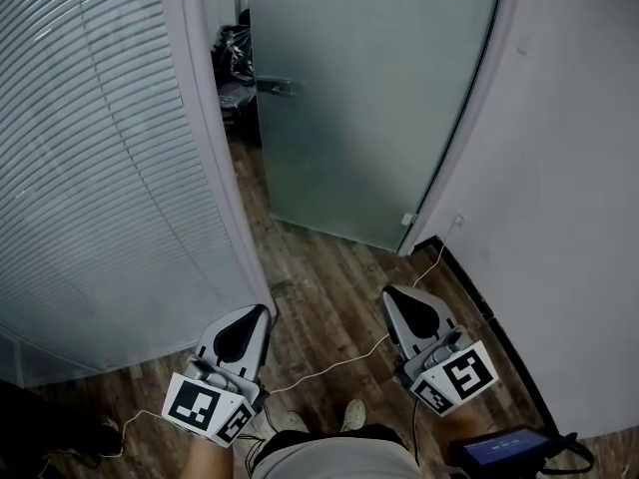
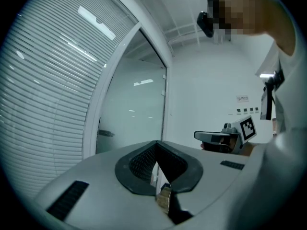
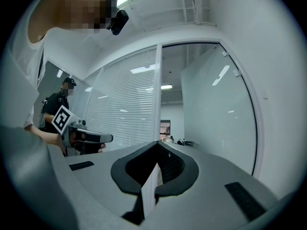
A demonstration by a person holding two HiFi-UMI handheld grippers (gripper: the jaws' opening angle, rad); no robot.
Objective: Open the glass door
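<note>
While pressing their jaws together on nothing, the left gripper (image 1: pixel 262 312) and right gripper (image 1: pixel 391 295) are facing the glass door (image 1: pixel 369 98), whose handle (image 1: pixel 275 86) is apparently lying well ahead, leftward

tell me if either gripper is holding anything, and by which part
Nothing is held: the left gripper and right gripper are both shut and empty, short of the glass door.
</note>
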